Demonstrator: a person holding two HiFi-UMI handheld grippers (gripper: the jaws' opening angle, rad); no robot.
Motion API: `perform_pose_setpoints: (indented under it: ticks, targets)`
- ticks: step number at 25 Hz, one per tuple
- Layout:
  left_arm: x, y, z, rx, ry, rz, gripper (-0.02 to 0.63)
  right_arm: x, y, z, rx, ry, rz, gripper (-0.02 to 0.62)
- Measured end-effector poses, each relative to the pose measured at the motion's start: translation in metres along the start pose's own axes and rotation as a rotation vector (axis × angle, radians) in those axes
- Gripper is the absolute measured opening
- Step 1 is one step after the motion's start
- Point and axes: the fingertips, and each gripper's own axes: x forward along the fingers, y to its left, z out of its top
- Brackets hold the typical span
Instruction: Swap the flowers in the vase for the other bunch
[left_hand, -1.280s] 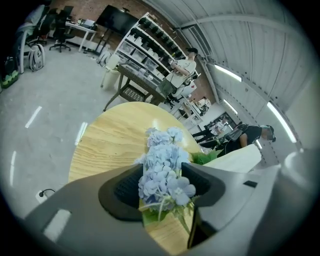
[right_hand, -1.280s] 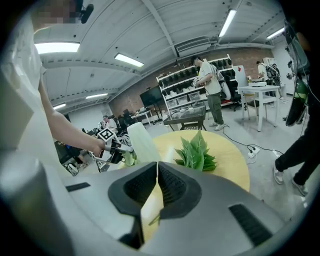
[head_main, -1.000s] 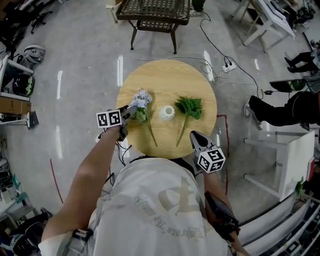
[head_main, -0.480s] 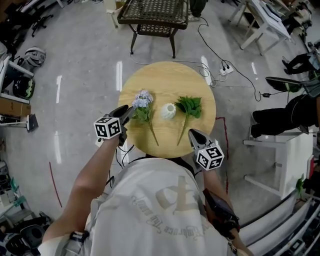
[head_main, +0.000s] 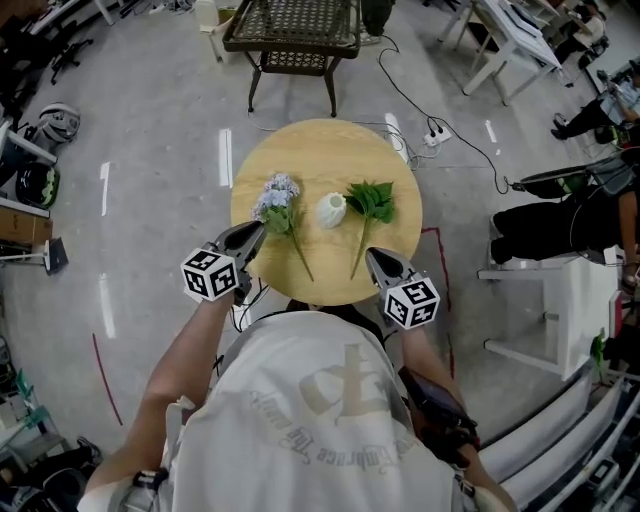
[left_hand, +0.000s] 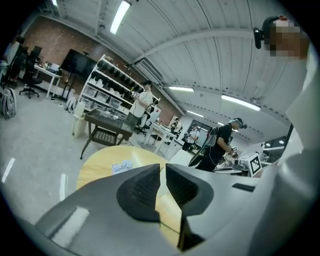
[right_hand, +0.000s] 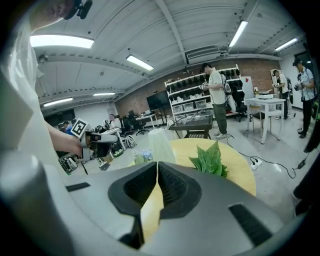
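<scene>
The vase (head_main: 331, 210) stands empty mid-surface (head_main: 330, 150). It looks light, so a long stem pushed in at a slant may tip it. Taking the wrong bunch would undo the swap. There is one vase and two bunches: the blue bunch (head_main: 277, 195) lies left of it, the green bunch (head_main: 372, 200) right. The left tongs (head_main: 255, 232) have just been closing and are nearly together, empty. The right tongs (head_main: 372, 256) are together, empty.
</scene>
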Motion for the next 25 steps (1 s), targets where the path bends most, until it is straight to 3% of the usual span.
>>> perform_pose_setpoints:
  ticks: [14,25]
  targets:
    - [-0.036,-0.04,-0.03,0.062,0.047,-0.077,0.009,-0.01,0.037,-0.013,-0.008,0.016,-0.009,0.009]
    - [-0.028,-0.063,-0.048,0.045,0.094,-0.111,0.009,-0.032,0.01,-0.011,0.027,-0.009,-0.117,0.012]
